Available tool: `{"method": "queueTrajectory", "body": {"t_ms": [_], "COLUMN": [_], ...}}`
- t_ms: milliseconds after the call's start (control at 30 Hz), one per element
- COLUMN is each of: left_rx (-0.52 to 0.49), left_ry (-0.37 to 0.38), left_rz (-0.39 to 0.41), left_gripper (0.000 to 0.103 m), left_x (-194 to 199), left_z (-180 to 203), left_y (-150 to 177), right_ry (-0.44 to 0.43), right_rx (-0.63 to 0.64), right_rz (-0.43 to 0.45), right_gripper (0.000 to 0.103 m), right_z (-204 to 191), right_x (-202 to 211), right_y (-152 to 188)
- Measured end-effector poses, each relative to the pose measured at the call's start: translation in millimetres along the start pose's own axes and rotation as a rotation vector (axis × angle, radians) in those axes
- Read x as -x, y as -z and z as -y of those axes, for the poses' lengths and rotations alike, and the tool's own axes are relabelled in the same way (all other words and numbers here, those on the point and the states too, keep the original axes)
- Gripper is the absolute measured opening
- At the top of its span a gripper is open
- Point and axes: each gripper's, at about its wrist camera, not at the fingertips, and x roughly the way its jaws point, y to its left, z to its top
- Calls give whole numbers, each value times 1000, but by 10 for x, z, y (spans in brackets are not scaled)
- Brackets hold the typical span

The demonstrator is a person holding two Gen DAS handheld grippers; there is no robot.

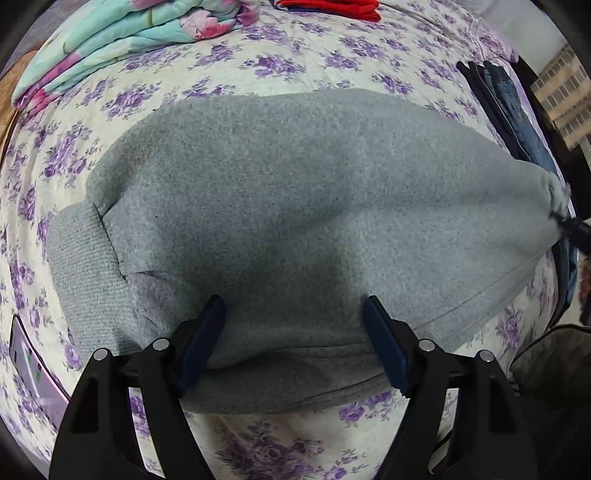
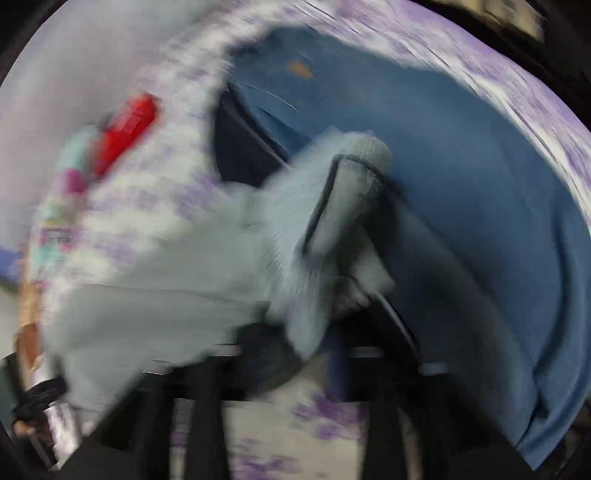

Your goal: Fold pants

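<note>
Left wrist view. The left gripper (image 1: 293,317) points down at a bed covered by a cream bedsheet printed with purple flowers (image 1: 295,48). Its two dark blue fingers (image 1: 205,339) stand spread wide, pinching nothing, with the near edge of the grey fleece pants (image 1: 295,192) lying between and under them. The pants spread ahead of the gripper across the sheet, the ribbed cuff (image 1: 81,258) off to the left and the far right end drawn to a narrow point at the frame's right edge. Beyond the pants, ahead and to the left, lies a folded turquoise and pink floral quilt (image 1: 122,33); straight ahead at the far edge a red garment (image 1: 332,7); ahead and to the right a stack of dark and blue denim clothing (image 1: 509,110). A purple smartphone (image 1: 33,365) lies on the sheet to the gripper's left

Right wrist view, heavily blurred. The right gripper (image 2: 295,354) shows only as dark smears at the bottom; whether its fingers are spread or clamped cannot be told. Grey pants fabric bunches directly before it, a ribbed end (image 2: 351,177) raised ahead. A blue denim garment (image 2: 461,203) lies behind and to the right
</note>
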Motion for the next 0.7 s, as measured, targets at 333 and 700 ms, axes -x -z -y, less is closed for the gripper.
{"method": "queueTrajectory", "body": {"t_ms": [333,700], "left_rx": [31,184], "left_ry": [11,-80], "left_rz": [84,136], "left_gripper": [80,80], "left_x": [375,630], "left_z": [-133,-529], "left_y": [90,303], "right_ry": [-25,-294], "right_rx": [210,765], "right_rz": [175,-82], "right_gripper": [54,54], "right_z": [-656,-2677], "right_x": [736,67], "right_y": [-91,687]}}
